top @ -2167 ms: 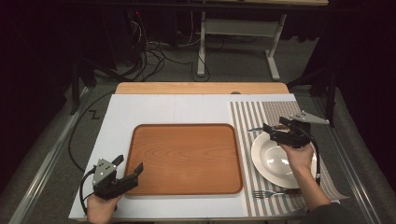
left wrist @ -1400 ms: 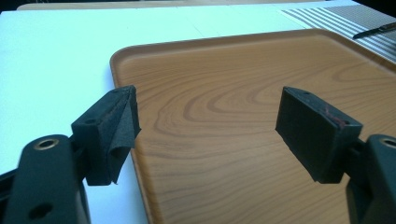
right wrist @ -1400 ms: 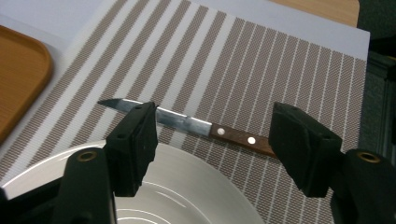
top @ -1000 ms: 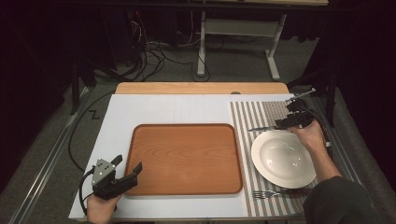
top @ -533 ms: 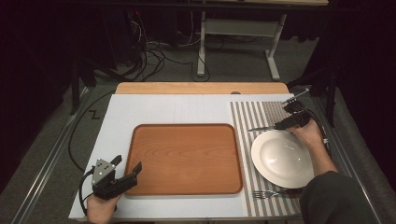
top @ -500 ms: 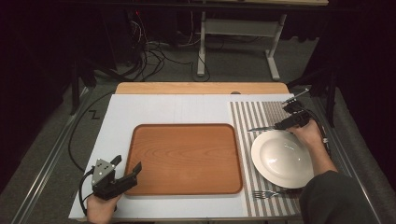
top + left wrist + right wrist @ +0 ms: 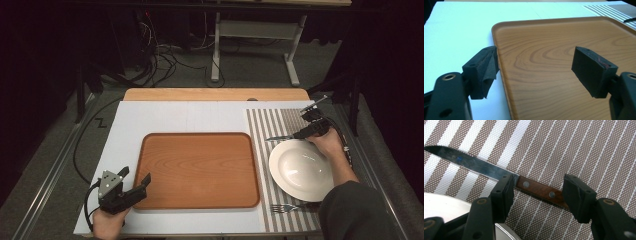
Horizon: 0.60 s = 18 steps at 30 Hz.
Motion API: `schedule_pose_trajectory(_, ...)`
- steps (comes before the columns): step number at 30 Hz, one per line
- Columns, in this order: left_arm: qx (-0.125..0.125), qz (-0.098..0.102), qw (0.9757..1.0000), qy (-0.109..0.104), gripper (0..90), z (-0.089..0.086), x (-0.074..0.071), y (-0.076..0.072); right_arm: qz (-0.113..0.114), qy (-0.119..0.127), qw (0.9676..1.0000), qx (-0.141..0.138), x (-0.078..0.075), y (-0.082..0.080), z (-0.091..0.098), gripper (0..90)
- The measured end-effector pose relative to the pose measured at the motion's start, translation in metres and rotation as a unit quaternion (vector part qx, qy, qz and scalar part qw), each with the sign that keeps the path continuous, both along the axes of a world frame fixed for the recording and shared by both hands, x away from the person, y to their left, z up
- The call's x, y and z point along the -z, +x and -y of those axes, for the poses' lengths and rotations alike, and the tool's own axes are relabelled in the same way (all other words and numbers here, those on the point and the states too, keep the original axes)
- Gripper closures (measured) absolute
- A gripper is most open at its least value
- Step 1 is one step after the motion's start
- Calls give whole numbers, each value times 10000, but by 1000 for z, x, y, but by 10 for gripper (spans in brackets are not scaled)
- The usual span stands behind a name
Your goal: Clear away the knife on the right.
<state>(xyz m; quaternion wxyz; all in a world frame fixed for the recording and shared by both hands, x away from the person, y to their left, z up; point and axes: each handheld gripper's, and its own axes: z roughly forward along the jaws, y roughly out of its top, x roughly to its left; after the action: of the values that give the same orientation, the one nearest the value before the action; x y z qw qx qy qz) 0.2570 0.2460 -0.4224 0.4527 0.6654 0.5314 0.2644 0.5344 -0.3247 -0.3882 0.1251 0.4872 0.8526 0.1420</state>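
Jaws of right gripper (image 7: 537, 197) straddle knife (image 7: 499, 176) handle — parted, on striped placemat (image 7: 584, 150).

Wooden table (image 7: 215, 94) covered by white board (image 7: 175, 117), bearing rounded rectangular wooden tray (image 7: 197, 170) and brown-and-white striped woven placemat (image 7: 270, 122) at right.

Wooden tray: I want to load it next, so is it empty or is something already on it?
Empty. The wooden tray shows bare wood grain all over in the high view; the plate, knife and fork lie on the striped mat beside it.
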Motion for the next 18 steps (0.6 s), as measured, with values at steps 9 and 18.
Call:
schedule_pose_trajectory(9, 12, -6, 10000, 10, 226, 0, 0, 0, 42, -151, 9999, -46, 2, 1, -2, 397)
schedule_pose_trajectory(18, 19, -5, 10000, 14, 225, 1, 0, 0, -62, -61, 9999, 60, 6, 1, -1, 439)
